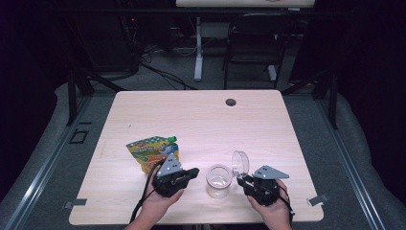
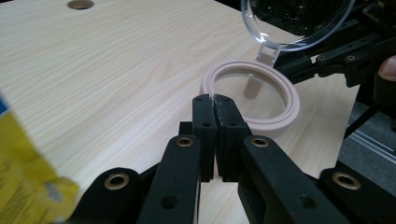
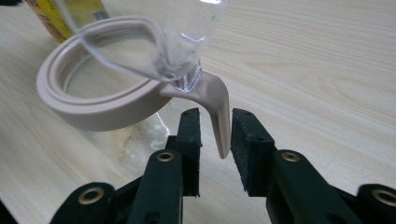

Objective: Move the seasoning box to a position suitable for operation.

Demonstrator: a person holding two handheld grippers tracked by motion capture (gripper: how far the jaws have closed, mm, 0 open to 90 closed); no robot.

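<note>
The jar (image 1: pixel 219 181) stands near the counter's (image 1: pixel 201 120) near edge, between the two grippers, its clear lid (image 1: pixel 240 163) flipped up on the right. The right gripper (image 3: pixel 215 133) has its jaws apart around the jar's beige tab (image 3: pixel 218 116). The left gripper (image 2: pixel 215 135), jaws together, touches the rim. A pouch (image 1: pixel 152 152) lies left.

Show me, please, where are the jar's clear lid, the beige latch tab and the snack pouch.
clear lid (image 1: pixel 240 163), high view, middle of the raised dome.
beige latch tab (image 3: pixel 219 116), right gripper view, its bent stem.
snack pouch (image 1: pixel 146 152), high view, its printed front.
</note>
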